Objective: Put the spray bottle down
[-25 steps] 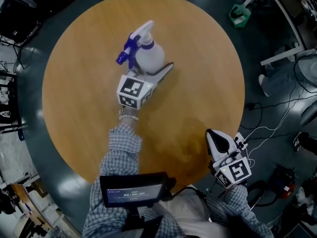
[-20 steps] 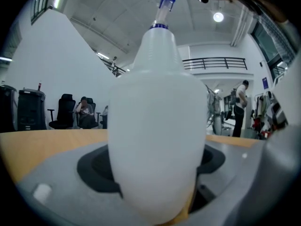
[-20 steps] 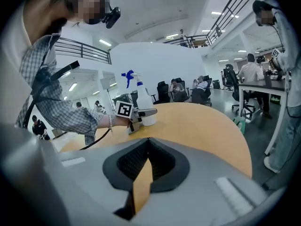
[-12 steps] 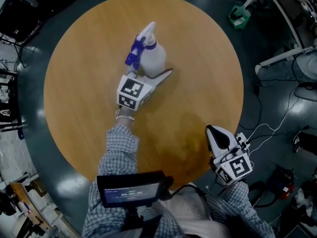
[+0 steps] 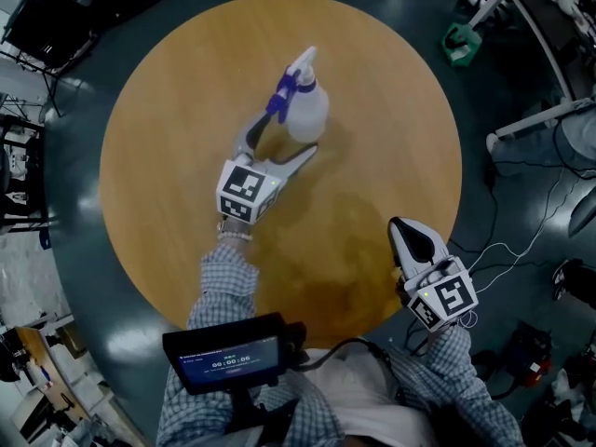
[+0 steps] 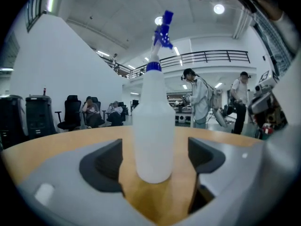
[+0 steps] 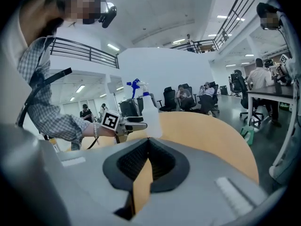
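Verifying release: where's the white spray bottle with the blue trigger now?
Head view: the white spray bottle stands upright on the round wooden table, upper centre, just ahead of the open left gripper, touching neither jaw.

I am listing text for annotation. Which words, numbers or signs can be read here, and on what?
Small screen: a line of digits, too blurred to read.
Spray bottle: no label shows.
Marker cubes: square patterns only, no letters.
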A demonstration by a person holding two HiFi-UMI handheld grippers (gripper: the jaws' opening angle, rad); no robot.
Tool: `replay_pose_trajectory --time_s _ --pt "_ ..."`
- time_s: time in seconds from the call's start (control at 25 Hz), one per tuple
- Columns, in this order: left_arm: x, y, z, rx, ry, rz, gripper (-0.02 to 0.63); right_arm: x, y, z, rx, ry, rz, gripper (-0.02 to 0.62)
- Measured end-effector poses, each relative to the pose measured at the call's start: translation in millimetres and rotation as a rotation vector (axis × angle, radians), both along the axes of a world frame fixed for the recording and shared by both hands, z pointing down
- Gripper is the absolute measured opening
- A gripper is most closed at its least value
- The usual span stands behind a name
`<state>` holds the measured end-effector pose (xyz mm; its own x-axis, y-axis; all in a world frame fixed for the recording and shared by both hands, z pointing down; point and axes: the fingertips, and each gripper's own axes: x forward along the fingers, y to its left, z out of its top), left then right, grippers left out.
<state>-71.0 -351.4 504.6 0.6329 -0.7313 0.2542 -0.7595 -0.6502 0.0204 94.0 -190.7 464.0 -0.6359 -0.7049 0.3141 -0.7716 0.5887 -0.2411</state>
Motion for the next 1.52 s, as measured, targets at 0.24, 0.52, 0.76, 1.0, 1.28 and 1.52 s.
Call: replay_pose_trajectory --time_s 0.24,0.52,0.76,1.0,1.28,1.52 --pt "-18.0 25.6 -34.2 0.070 0.019 -0.064 0.092 -17.5 -15.3 -18.9 0.035 -0.030 -0.027 0.003" --pt "-27.2 57.3 -49.9 0.079 0.005 -0.063 -0.002 -27.5 -19.0 -43.9 0.069 -0.050 -0.013 0.003" --pt "-22.3 81.9 -57.2 0.070 0.018 -0.055 -0.002 -36.7 -3.0 -57.3 0.102 -0.022 -0.034 0.002" --pt "-16.0 101.6 -55.6 0.048 0.047 -0.040 -0.002 -39.1 6.3 -62.3 0.111 -0.005 -0.036 0.003" --pt "-15.8 108.3 -55.4 0.046 0.061 -0.013 -0.002 -41.9 5.9 -62.0 0.117 -0.008 -0.041 0.003" --pt "-17.4 109.0 -56.9 0.050 0.057 -0.013 -0.002 -45.8 6.1 -63.6 0.127 -0.015 -0.043 0.002"
